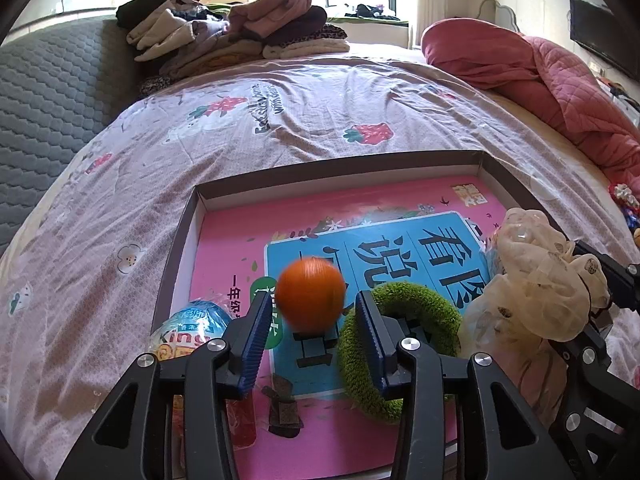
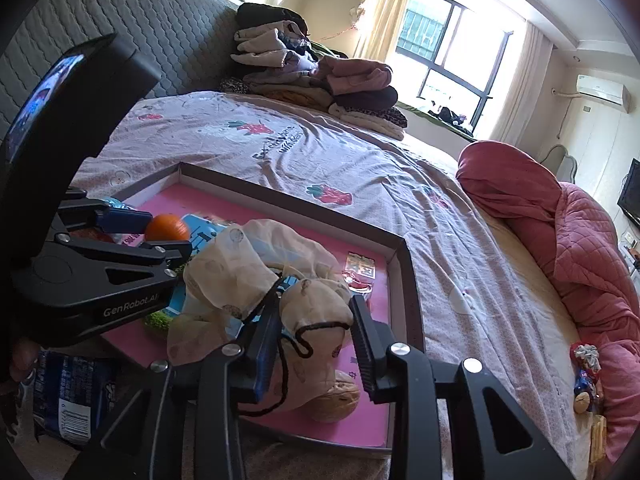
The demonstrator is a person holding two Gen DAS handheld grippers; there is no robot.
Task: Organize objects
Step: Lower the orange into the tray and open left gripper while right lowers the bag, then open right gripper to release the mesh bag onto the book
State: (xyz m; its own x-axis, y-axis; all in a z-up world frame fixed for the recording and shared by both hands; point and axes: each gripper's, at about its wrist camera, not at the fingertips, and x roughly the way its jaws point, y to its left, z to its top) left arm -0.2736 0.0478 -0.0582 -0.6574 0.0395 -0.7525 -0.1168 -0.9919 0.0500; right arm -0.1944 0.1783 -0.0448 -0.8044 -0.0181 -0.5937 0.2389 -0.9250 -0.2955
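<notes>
A shallow grey tray [image 1: 336, 164] lies on the bed with a pink book [image 1: 232, 248] covering its floor. An orange ball [image 1: 310, 294], blurred, sits between the fingers of my left gripper [image 1: 313, 300] with a gap on each side; the jaws are open. The same ball [image 2: 167, 227] shows beside the left gripper [image 2: 156, 232] in the right wrist view. A cream drawstring pouch [image 2: 256, 276] rests in the tray. My right gripper [image 2: 316, 312] stands open around its near end, with the black cord draped over one finger.
A green fuzzy ring [image 1: 400, 344], a blue snack packet [image 1: 192, 324] and a small dark piece [image 1: 284, 404] also lie in the tray. Folded clothes [image 1: 240, 32] are piled at the bed's far side, beside a pink quilt [image 1: 540, 72]. A blue packet [image 2: 72, 396] lies outside the tray.
</notes>
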